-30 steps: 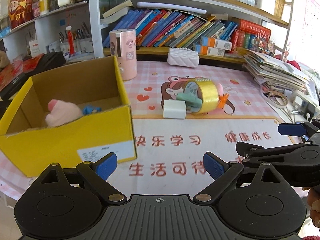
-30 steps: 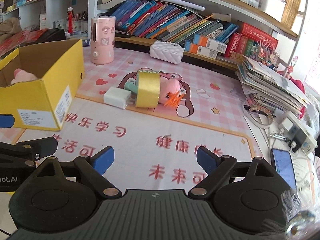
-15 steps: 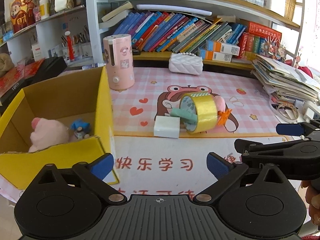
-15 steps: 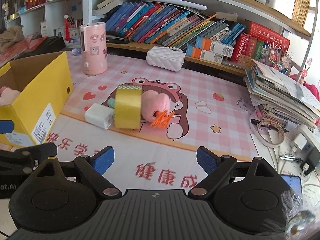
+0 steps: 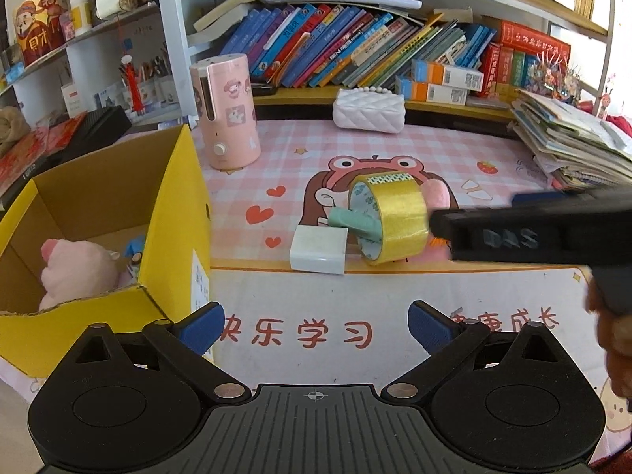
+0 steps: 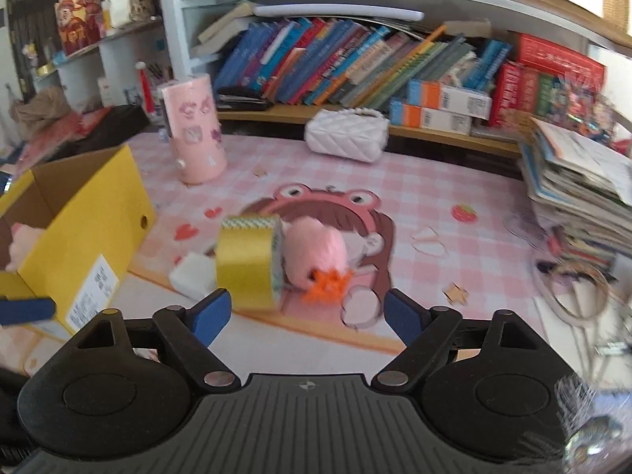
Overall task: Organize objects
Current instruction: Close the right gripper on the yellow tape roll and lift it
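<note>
Glossy gold tape roll [image 6: 248, 266] stands on edge mid-mat, a fuzzy pink plush [image 6: 314, 252] with a spiky orange tuft pressed to its three-o'clock side and a smooth white block [image 5: 319, 249] at its nine. The right gripper [image 6: 306, 314] hovers over the cluster, jaws closing with nothing yet gripped. The left gripper [image 5: 314, 322] gapes wide and empty above the printed mat [image 5: 300, 296]. Only the left wrist view shows a mint peg [image 5: 352, 220] poking from the roll's core, and a pink soft toy [image 5: 77, 266] inside the yellow cardboard box [image 5: 179, 213] at nine o'clock.
</note>
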{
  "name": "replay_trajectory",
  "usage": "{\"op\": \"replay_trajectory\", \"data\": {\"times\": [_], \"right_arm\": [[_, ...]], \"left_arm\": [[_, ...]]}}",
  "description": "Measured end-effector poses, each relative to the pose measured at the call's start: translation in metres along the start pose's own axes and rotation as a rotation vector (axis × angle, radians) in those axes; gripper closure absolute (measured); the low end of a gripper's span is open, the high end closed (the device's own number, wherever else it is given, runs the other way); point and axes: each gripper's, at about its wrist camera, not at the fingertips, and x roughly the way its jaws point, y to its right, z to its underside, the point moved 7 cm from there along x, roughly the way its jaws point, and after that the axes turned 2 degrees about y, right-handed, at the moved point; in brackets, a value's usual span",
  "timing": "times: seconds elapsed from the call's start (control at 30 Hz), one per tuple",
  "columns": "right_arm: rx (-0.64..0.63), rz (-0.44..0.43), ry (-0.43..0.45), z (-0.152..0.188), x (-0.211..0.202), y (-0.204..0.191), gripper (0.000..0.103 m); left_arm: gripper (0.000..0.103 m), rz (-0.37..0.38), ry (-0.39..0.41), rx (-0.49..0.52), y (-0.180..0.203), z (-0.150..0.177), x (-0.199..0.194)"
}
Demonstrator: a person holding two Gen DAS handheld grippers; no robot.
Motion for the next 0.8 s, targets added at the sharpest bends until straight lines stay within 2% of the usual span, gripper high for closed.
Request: {"op": "replay_trajectory", "data": {"times": [0.2,0.43,0.5,0.63,0.8], "right_arm": [[-0.075,-0.054,-0.037,-0.015,0.034,-0.022,0.025],[-0.135,-0.046,-0.096,-0.015,0.068,-0.039,0.031],[-0.149,-0.035,-0.107,-0.013,0.075,-0.04,0.037],[-0.133,-0.057,-0.129,-0.011,0.078,-0.035,0.063],[-0.056,-0.116,-0.1,-0.018,0.057,-0.024,0.064]], "left_arm": [[0.002,-0.024,0.002,0.024,0.001,-0.001,-0.001],[0.002,-0.055,-0.002,0.015,-0.007,0.001,-0.003],[0.002,-0.058,-0.002,0.014,-0.007,0.0,-0.003],[0.002,-0.052,0.004,0.021,-0.005,0.0,-0.003],[0.002,-0.033,0.013,0.035,0.001,-0.003,-0.001]]}}
